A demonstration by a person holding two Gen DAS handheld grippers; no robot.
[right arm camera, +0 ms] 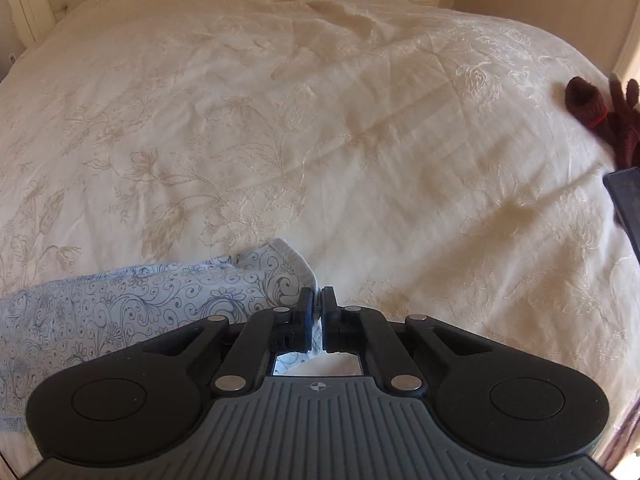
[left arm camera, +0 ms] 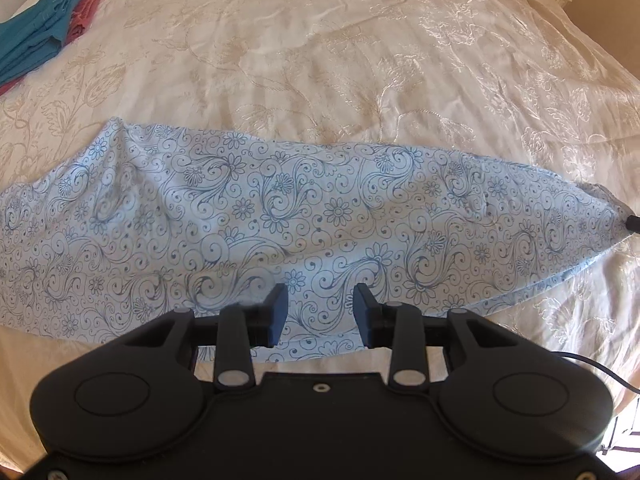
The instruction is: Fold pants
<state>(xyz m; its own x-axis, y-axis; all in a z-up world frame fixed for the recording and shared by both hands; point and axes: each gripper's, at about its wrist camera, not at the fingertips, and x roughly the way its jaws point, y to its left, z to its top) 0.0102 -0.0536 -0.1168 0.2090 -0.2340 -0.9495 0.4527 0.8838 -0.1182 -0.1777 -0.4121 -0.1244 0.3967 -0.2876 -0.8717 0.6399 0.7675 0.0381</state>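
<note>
Step in hand: an early fold. The pants lie on the bedspread, long axis crosswise ahead of the left gripper, whose fingers stand wide and empty. The right gripper pinches the right-hand end (apparently a hem). Next, the left must close on cloth.

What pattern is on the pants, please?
Blue floral swirls on white pants, clearest in the left wrist view.

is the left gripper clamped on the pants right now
No, the left gripper hangs open over the patterned pants, its two fingers spread well apart with bare cloth showing between them.
</note>
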